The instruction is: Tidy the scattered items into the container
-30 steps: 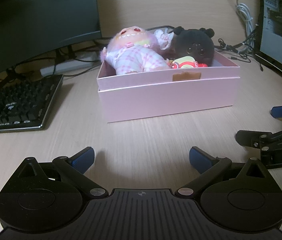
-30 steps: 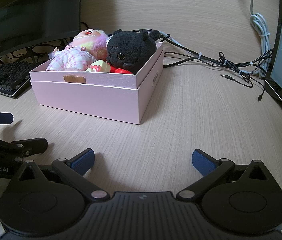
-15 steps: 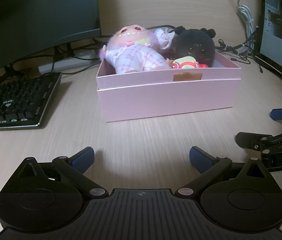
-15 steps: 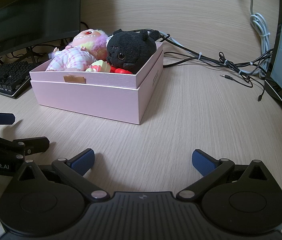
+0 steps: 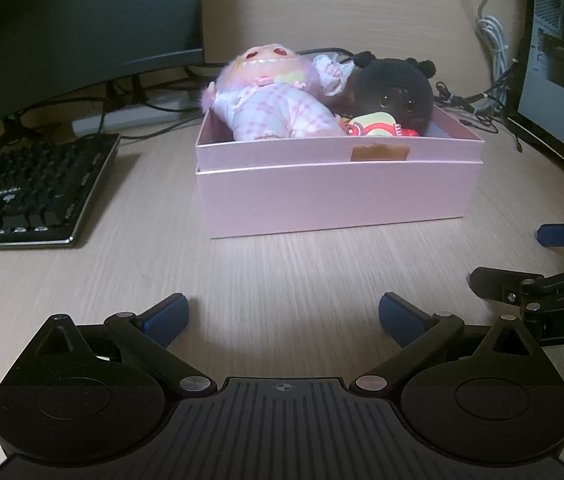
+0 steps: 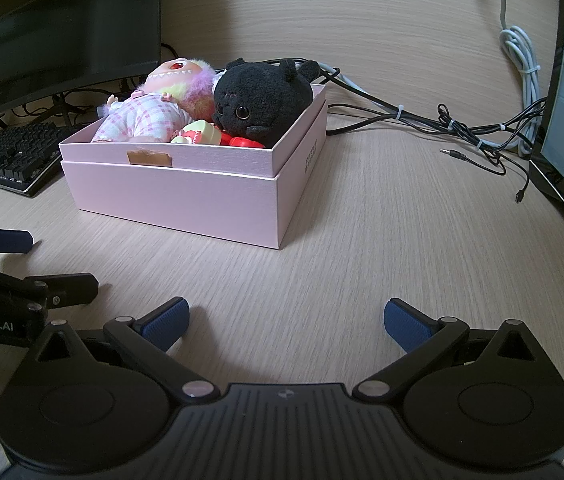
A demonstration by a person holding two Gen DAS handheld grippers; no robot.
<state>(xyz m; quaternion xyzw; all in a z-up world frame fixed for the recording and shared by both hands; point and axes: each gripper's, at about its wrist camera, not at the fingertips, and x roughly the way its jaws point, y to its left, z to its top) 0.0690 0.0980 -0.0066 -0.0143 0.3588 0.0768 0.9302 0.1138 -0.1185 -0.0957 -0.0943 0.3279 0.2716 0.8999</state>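
Note:
A pink box (image 5: 334, 196) (image 6: 185, 196) stands on the wooden desk. Inside it lie a pink-haired doll in a checked outfit (image 5: 273, 104) (image 6: 149, 112), a black plush cat (image 5: 398, 92) (image 6: 261, 100) and a small red and yellow toy (image 5: 378, 128) (image 6: 209, 136). My left gripper (image 5: 284, 316) is open and empty, low over the desk in front of the box. My right gripper (image 6: 286, 320) is also open and empty, in front of the box's right corner. Each gripper's fingers show at the edge of the other's view.
A black keyboard (image 5: 21, 192) (image 6: 9, 156) lies left of the box under a dark monitor (image 5: 61, 28). Cables (image 6: 462, 132) trail behind and to the right of the box. A second screen edge (image 6: 562, 152) stands at the far right.
The left gripper has shifted slightly, so the box sits a little more central in its view. The right gripper has hardly moved. Both stay open.

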